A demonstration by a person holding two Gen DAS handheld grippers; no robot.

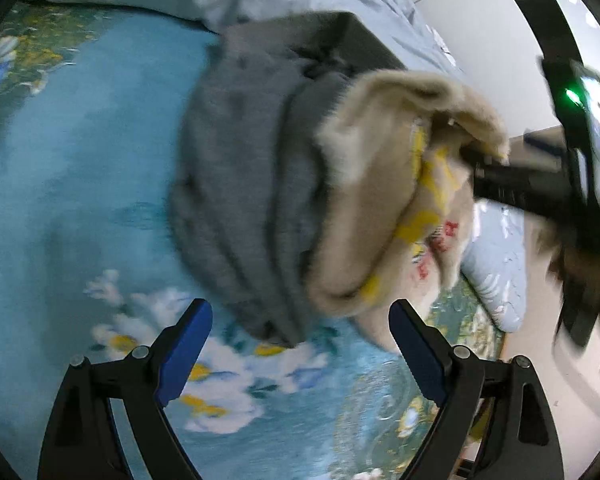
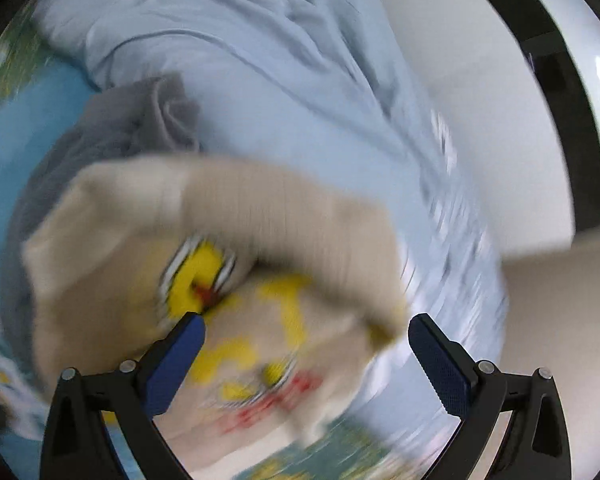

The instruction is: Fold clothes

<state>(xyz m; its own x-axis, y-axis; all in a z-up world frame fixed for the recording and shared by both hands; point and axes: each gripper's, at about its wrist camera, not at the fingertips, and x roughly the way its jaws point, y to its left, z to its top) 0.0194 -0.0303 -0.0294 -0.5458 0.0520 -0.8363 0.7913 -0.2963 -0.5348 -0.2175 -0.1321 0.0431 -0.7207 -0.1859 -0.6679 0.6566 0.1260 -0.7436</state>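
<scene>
Beige top (image 1: pixel 384 200) sits bunched on the grey garment (image 1: pixel 240 184) on the bed (image 1: pixel 80 168), dead ahead of the right gripper (image 2: pixel 306 354), fingers apart around its near edge; left gripper (image 1: pixel 300 336) open, empty, further back.

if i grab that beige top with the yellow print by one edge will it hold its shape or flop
Probably flop: the beige top already sags in soft rolls over the grey garment. It looks light and fuzzy, so the open right gripper should grip it without slipping.
</scene>
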